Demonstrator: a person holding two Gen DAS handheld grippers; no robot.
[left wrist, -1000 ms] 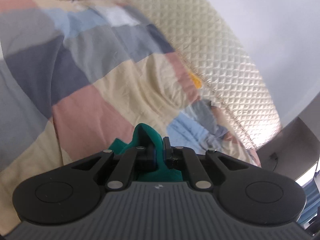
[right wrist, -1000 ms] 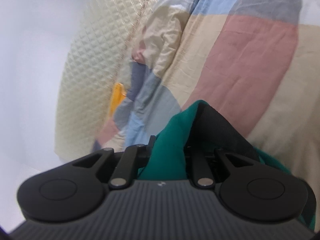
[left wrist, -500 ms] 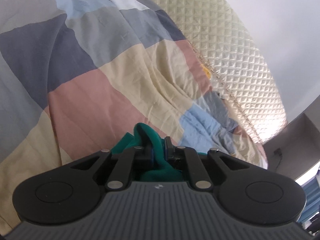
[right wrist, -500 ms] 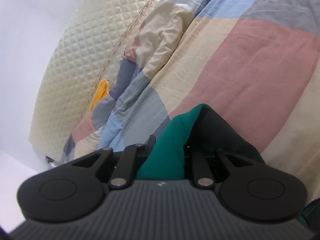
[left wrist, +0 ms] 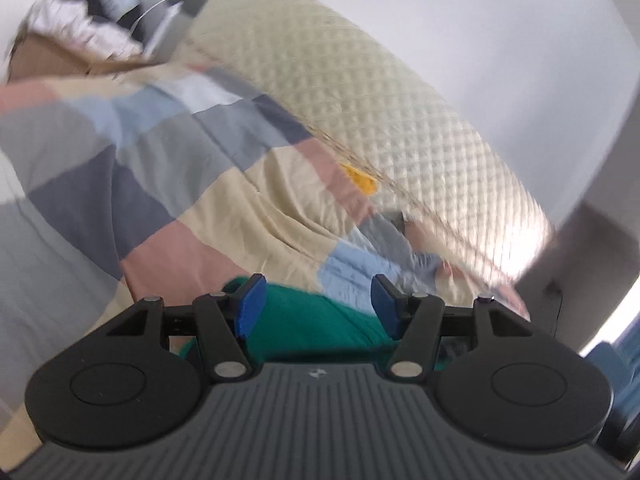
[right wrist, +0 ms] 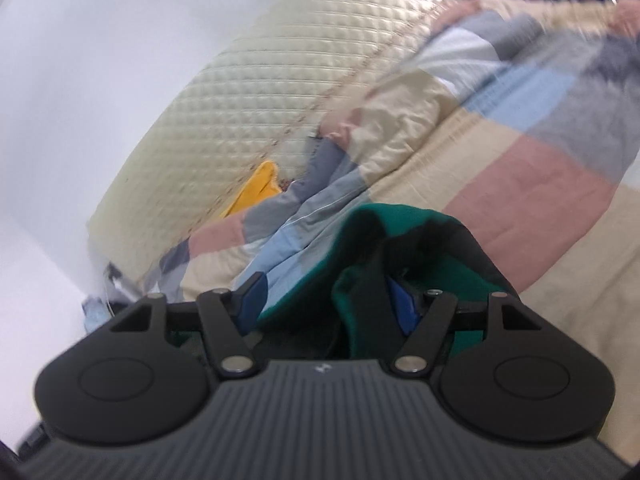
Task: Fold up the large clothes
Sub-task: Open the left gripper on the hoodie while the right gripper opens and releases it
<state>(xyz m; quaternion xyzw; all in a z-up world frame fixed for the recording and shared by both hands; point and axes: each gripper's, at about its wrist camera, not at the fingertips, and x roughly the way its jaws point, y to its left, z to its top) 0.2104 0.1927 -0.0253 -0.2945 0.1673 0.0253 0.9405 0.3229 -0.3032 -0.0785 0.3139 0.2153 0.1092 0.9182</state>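
Observation:
A green garment (left wrist: 316, 320) lies on a patchwork bedspread (left wrist: 168, 216). In the left wrist view my left gripper (left wrist: 318, 304) is open, its blue pads wide apart, with the flat green cloth lying between and below them. In the right wrist view my right gripper (right wrist: 328, 300) is open too. A bunched fold of the green garment (right wrist: 400, 248) with a dark inside rises between its fingers and drapes over the right pad (right wrist: 404, 308).
A cream quilted headboard (left wrist: 400, 128) runs behind the bed, with a yellow item (left wrist: 362, 180) wedged at its base. A white wall (right wrist: 100, 60) stands beyond. A pile of clothes (left wrist: 92, 32) sits at the far left.
Both grippers were shut on the green garment and have opened. The left side of the cloth has dropped flat. Both cameras have swung, and the view is blurred.

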